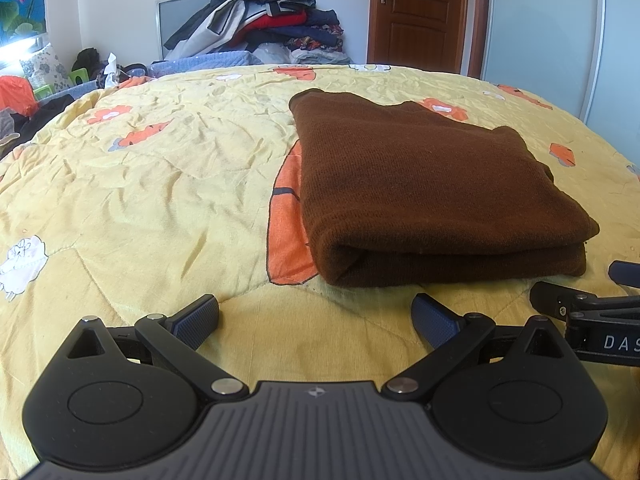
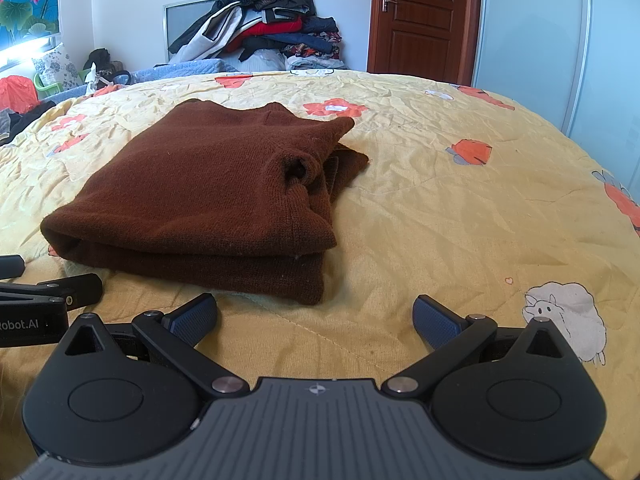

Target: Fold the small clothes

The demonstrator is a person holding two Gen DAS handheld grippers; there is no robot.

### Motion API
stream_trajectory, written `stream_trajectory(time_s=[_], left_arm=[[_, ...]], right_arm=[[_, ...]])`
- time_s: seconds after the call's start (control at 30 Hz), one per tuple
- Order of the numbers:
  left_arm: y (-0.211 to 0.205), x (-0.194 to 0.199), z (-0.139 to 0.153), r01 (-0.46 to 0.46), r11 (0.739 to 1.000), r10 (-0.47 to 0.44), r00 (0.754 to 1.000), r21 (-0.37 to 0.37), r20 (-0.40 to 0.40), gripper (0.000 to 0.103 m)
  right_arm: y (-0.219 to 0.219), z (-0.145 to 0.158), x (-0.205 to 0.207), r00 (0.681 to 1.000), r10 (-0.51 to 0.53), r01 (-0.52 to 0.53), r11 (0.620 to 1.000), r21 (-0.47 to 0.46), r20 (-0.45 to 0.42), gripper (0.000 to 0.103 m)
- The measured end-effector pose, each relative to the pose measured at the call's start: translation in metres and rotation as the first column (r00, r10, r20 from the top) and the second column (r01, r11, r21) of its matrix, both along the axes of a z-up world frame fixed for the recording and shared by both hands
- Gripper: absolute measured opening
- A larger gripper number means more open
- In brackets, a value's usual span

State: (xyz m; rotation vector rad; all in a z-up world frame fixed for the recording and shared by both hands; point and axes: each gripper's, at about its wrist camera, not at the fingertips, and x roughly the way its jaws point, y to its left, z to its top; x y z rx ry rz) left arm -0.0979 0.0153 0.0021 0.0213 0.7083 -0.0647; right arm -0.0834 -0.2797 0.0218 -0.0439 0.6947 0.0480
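A brown knit sweater [image 1: 420,184] lies folded in a thick rectangle on the yellow quilt [image 1: 140,200]; it also shows in the right wrist view [image 2: 208,192], with its rolled edge toward me. My left gripper [image 1: 316,320] is open and empty, just short of the sweater's near edge and to its left. My right gripper [image 2: 316,320] is open and empty, near the sweater's near right corner. The right gripper's fingers [image 1: 560,304] show at the right edge of the left wrist view; the left gripper's fingers [image 2: 76,288] show at the left edge of the right wrist view.
A heap of clothes [image 1: 264,16] is stacked against the far wall beyond the bed. A brown door [image 1: 420,12] and a pale wardrobe [image 1: 552,32] stand at the back right. Clutter and a pillow [image 1: 44,64] lie at the far left.
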Motion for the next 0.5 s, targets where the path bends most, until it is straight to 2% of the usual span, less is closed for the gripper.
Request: stream_trajectory(time_s=[0.5], left_arm=[[-0.0079,0.0042,0.0043,-0.028,1.000,0.029,0.998,0.007,-0.056,0.103]], right_arm=[[0.0027,0.0010,0.0042,1.000,-0.012,0.012,1.000,-0.001,-0.010,0.103]])
